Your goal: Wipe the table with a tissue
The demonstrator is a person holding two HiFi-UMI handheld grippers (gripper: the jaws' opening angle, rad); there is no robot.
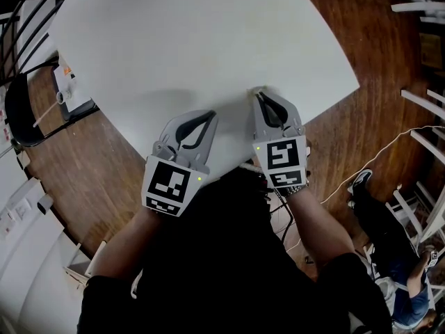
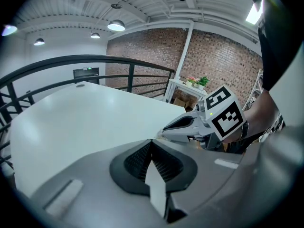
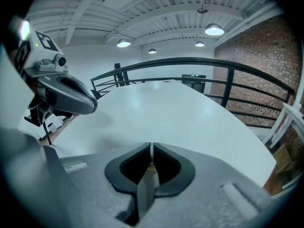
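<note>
Position: both tools are held over the near edge of the table (image 1: 195, 33).

Left gripper (image 1: 210, 115): the jaws are closed tip to tip. Nothing is seen between them in the left gripper view. The tool is held just above the top, beside the right one.

Right gripper (image 1: 259, 96): the tip is lowered to the table near its edge. The jaws are drawn together on a thin pale sliver, judged to be the tissue (image 3: 151, 152). Little of it is exposed. White paper on a white top is hard to make out, so its full extent cannot be stated.

No other tissue is seen on the table.

Handling, as judged: the tissue is expected to be very light, soft and limp, and easily torn if dragged hard or snagged. Because it is so thin, it may slip from the pads under sideways load. A hold on a bunched or folded part, well inside the pads, is advised. A loose portion should be left below the tips, so that paper and not the jaws is pressed on the surface.
</note>
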